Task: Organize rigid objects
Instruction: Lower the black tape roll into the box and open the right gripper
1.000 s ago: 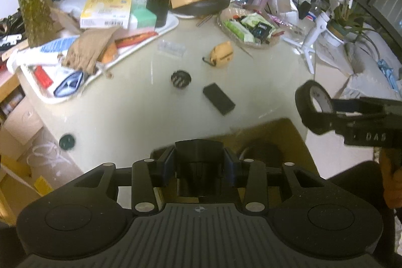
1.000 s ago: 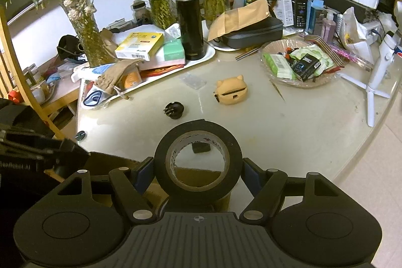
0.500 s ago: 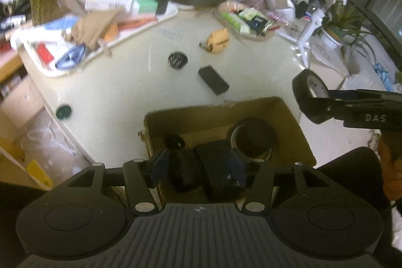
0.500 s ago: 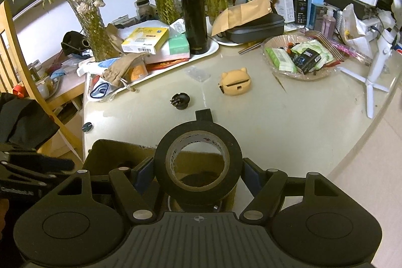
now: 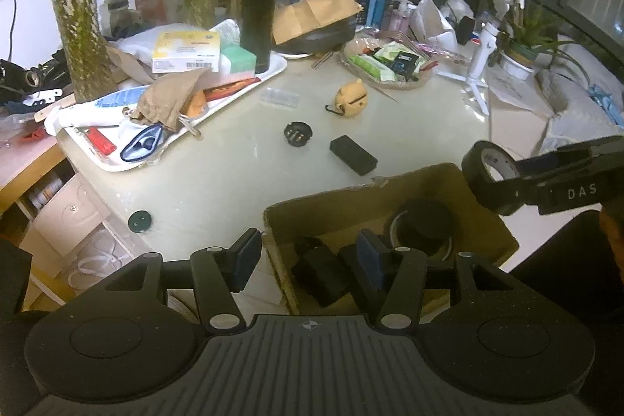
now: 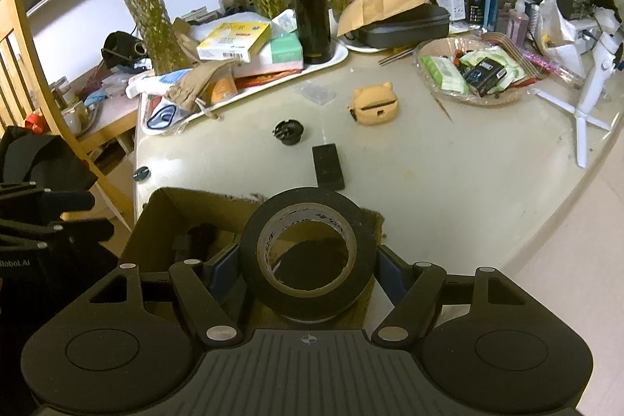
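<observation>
risk sits mostly with the black roll of tape (image 6: 308,254), clamped on its outer rim by the right gripper (image 6: 308,273) and hanging above the near right part of the open brown cardboard box (image 5: 483,221). if it is let go from here it could strike the box wall, or land on edge and roll off the pale glossy worktop (image 5: 234,182), since the box sits right at the worktop's near edge. the round black lidded item (image 5: 425,221) already in the box lies roughly under it, so the roll may settle tilted on top.

the left gripper (image 5: 306,262) has just been opening; its jaws stand apart with nothing pressed between them, low over the left box wall and the dark blocky items (image 5: 319,275) inside. lifting out carelessly could catch that wall and drag the light box. the flat black rectangular block (image 5: 353,155), black round plug piece (image 5: 297,134) and orange cat-eared case (image 5: 351,98) wait on the worktop, well clear.
</observation>
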Demonstrator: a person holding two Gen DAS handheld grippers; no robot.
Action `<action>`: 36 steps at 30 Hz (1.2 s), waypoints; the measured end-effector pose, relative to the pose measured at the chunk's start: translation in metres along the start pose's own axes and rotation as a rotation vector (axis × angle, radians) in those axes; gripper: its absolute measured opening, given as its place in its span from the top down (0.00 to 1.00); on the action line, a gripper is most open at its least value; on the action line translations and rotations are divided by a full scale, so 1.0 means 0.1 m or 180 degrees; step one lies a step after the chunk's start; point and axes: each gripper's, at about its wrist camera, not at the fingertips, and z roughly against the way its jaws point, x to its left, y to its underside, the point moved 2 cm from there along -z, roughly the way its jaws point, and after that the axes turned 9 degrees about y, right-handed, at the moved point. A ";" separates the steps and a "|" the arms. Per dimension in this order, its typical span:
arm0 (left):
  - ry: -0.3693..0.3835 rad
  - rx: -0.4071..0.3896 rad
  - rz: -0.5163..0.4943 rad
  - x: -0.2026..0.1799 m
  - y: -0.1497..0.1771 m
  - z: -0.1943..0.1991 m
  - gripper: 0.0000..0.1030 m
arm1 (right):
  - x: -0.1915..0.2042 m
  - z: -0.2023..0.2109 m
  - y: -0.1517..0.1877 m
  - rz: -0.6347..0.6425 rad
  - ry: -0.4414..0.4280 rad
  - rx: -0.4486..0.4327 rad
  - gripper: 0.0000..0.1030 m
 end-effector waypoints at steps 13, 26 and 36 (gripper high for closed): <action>0.0036 -0.0103 0.0096 0.08 0.05 0.02 0.48 | 0.19 -0.12 0.06 0.0129 -0.0121 0.0111 0.27; 0.0022 -0.0110 0.0072 0.07 0.03 0.01 0.48 | 0.37 -0.17 0.10 0.0434 -0.0212 0.0092 0.05; -0.0030 -0.0115 -0.0030 0.06 0.00 -0.03 0.48 | 0.21 -0.18 0.06 0.0259 -0.0071 -0.0010 0.00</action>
